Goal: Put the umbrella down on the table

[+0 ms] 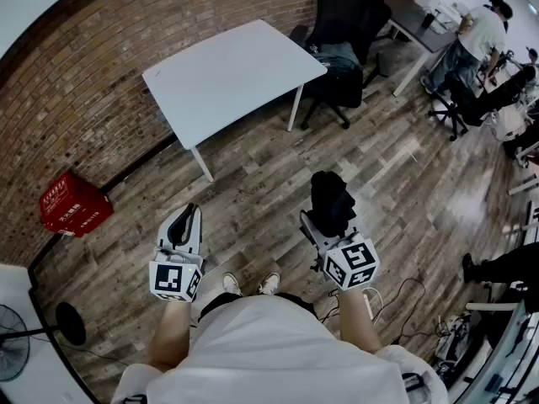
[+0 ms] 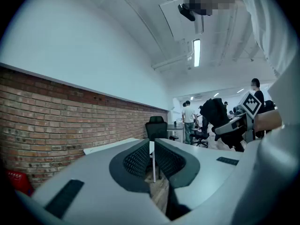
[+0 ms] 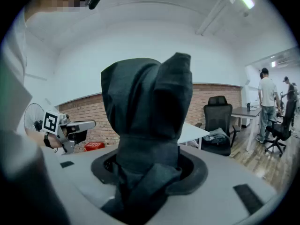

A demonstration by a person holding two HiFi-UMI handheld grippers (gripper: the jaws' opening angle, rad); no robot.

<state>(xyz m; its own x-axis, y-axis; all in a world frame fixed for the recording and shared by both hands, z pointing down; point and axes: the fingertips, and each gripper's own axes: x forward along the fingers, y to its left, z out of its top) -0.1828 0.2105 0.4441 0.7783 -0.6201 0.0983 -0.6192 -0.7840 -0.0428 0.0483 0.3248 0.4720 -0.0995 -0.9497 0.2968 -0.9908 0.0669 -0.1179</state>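
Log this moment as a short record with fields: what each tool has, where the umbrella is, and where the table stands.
held item: dark grey folded fabric umbrella
right tool: jaws closed on the umbrella, which sticks out past them
left tool: nothing between its jaws, only a narrow gap
target: white rectangular table, ahead by the brick wall; umbrella not on it yet
standing: person on the wooden plank floor, apart from the table
nearby: black office chair; red plastic crate

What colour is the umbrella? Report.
It's black; the folded fabric umbrella shows best in the right gripper view.
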